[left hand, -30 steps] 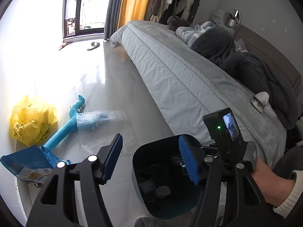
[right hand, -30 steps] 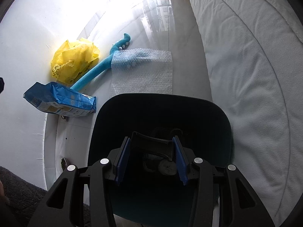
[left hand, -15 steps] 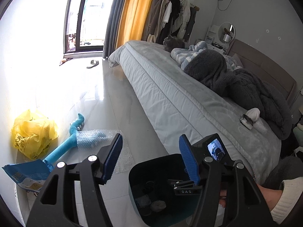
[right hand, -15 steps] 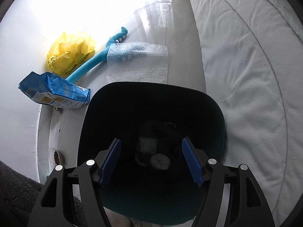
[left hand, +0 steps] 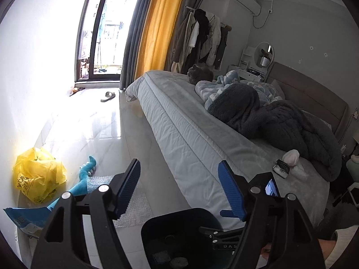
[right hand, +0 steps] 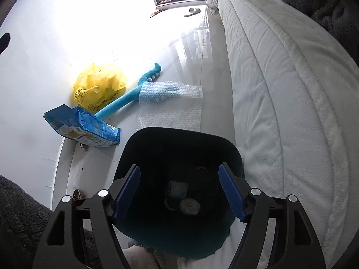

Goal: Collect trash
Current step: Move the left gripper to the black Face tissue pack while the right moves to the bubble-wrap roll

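A dark teal bin (right hand: 179, 141) stands on the floor by the bed with several scraps (right hand: 189, 206) at its bottom. My right gripper (right hand: 179, 190) hangs above the bin's mouth, its jaws opening with nothing between them. My left gripper (left hand: 179, 190) is raised over the bin's (left hand: 179, 219) left rim, its jaws also opening on nothing. By the wall lie a yellow plastic bag (right hand: 98, 87), a blue packet (right hand: 83, 130), a sheet of bubble wrap (right hand: 170, 107) and a blue foam stick (right hand: 121, 102). The left wrist view shows the same bag (left hand: 38, 177) and stick (left hand: 83, 179).
The bed (left hand: 190, 134) runs along the right, with dark blankets, a small black item (left hand: 280, 168) and a white wad (left hand: 291, 157) on it. A slipper (left hand: 107, 96) lies near the balcony door. A dark fluffy rug (right hand: 18, 219) is at lower left.
The right gripper let go of a dark piece over the bin and opened. Both grippers rose. The left gripper's jaws spread wider and its view tilted up toward the room.
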Demonstrator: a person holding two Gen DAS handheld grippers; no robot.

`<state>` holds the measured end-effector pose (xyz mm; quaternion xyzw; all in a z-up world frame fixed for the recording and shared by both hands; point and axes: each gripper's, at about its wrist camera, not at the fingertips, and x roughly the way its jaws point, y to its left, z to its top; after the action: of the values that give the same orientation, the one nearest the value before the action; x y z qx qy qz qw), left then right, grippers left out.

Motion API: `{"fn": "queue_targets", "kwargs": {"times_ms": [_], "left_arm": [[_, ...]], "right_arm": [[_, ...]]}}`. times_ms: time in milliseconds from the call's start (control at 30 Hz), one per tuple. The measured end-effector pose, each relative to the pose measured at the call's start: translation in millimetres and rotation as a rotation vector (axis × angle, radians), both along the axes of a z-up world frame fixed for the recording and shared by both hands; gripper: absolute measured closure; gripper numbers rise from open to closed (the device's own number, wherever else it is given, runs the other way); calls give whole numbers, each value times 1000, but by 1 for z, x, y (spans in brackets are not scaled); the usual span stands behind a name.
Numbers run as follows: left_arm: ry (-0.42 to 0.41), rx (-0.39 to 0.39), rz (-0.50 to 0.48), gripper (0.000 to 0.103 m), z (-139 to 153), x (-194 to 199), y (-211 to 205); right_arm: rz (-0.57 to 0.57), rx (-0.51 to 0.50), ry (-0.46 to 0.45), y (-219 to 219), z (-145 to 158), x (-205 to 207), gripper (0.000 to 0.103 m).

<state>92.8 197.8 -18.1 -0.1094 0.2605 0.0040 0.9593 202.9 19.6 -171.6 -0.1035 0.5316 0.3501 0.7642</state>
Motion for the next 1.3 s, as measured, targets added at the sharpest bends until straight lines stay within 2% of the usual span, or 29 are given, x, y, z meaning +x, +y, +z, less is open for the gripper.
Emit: {"fn": "queue_targets", "kwargs": {"times_ms": [233,467,700,967,1167,1300], "left_arm": [[-30,-17,-71,22,10,11,-29],[-49,26,-144,18,20,26,-60],[-26,49,-219,16,19,48,-95],[-16,31,-275,10,21,64,-124],[-10,76,-324,9,22,77,-141],[-4,53,-371,8,20,88,-149]], "right_arm": [[-8,40,-80,-27,30,2,30],[-37,75,-176,-69,64,7,30],[-9,52,-266,-103,89,4,30],[0,14,-325,-140,99,5,29],[4,3,-367,-169,111,15,29],[0,-6,-387,-190,113,26,29]]}}
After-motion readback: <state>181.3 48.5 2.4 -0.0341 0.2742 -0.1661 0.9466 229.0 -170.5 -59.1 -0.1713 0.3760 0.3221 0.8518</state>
